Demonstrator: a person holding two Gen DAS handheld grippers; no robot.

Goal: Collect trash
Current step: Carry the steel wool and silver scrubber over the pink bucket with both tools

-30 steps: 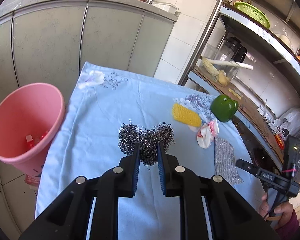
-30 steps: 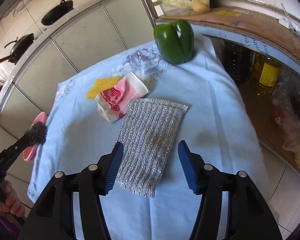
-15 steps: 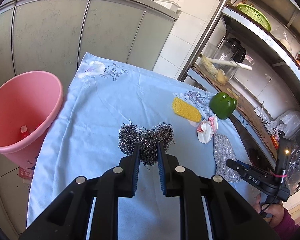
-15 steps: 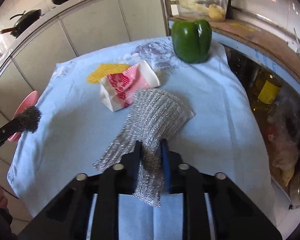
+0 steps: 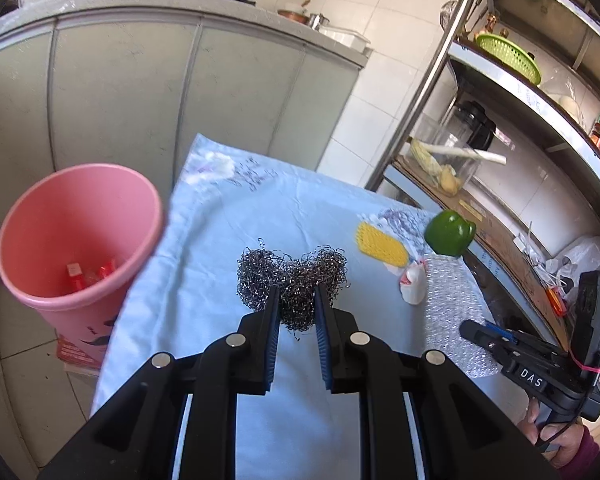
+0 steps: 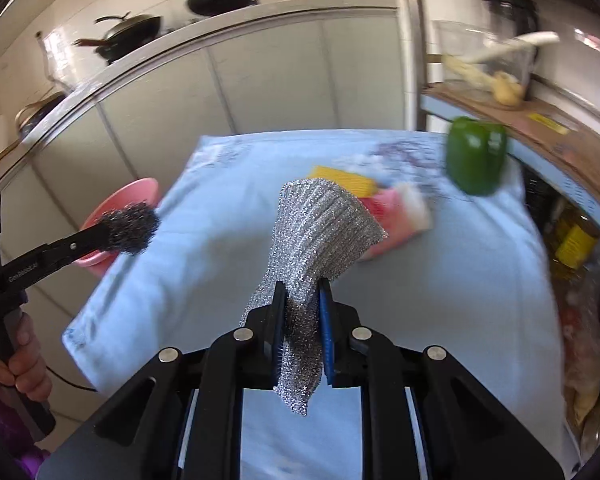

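My left gripper [image 5: 296, 294] is shut on a dark steel wool scourer [image 5: 292, 274], held above the blue tablecloth [image 5: 228, 240]; the right wrist view shows the scourer [image 6: 134, 226] near the pink bin [image 6: 118, 198]. My right gripper [image 6: 302, 290] is shut on a silver scouring cloth [image 6: 320, 220], lifted off the table and drooping below the jaws. The left wrist view shows that cloth [image 5: 446, 296] blurred at the right gripper [image 5: 468, 326]. The pink bin [image 5: 80, 204] stands left of the table with red scraps inside. A crumpled pink-white wrapper [image 5: 414, 286] lies on the cloth.
A yellow sponge [image 5: 380, 244] and a green pepper [image 5: 450, 234] sit at the table's far right. A metal shelf rack [image 5: 500, 208] with jars and bags stands right of the table. Grey cabinets [image 5: 140, 92] with pans on top close off the far side.
My right gripper closed on the silver cloth and lifted it off the table, rolling as it rose. My left gripper, still holding the steel wool, shifted a little; the bin looks nearer.
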